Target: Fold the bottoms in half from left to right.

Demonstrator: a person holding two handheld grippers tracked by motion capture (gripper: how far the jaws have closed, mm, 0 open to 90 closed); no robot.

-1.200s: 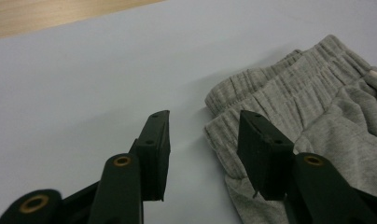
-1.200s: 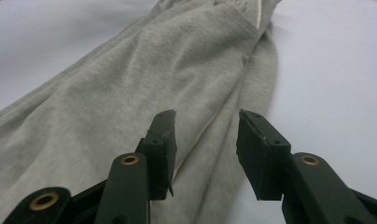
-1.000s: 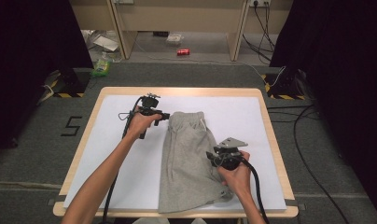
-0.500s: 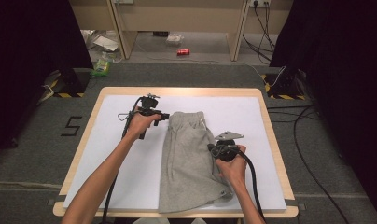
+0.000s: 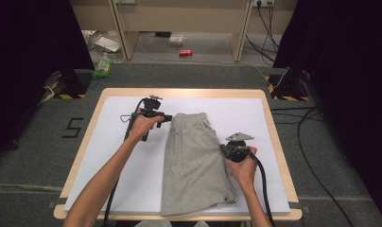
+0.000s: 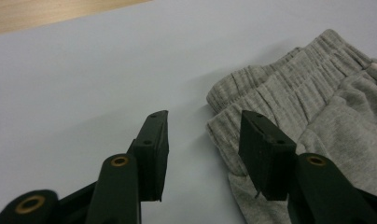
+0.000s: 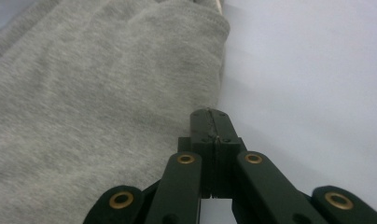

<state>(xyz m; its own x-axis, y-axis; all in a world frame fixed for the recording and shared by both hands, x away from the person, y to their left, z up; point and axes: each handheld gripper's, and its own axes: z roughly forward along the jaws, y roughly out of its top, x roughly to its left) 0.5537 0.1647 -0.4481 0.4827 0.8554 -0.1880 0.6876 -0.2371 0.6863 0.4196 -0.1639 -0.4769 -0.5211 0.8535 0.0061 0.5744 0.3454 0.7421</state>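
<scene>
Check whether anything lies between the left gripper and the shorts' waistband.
Nothing visible does. The left gripper hangs with jaws apart right at the waistband corner of the grey shorts; bare white sheet lies under it.

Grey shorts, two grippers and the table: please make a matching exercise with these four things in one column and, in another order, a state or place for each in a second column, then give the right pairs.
Things:
1. grey shorts
2. left gripper
3. right gripper
4. red can

States or places:
A. jaws pressed together, with nothing between them, at the edge of the cloth
B. lying folded lengthwise on the white sheet
C. on the floor beyond the table
D. jaws apart, beside the waistband

Right pairs: 1-B, 2-D, 3-A, 4-C
</scene>
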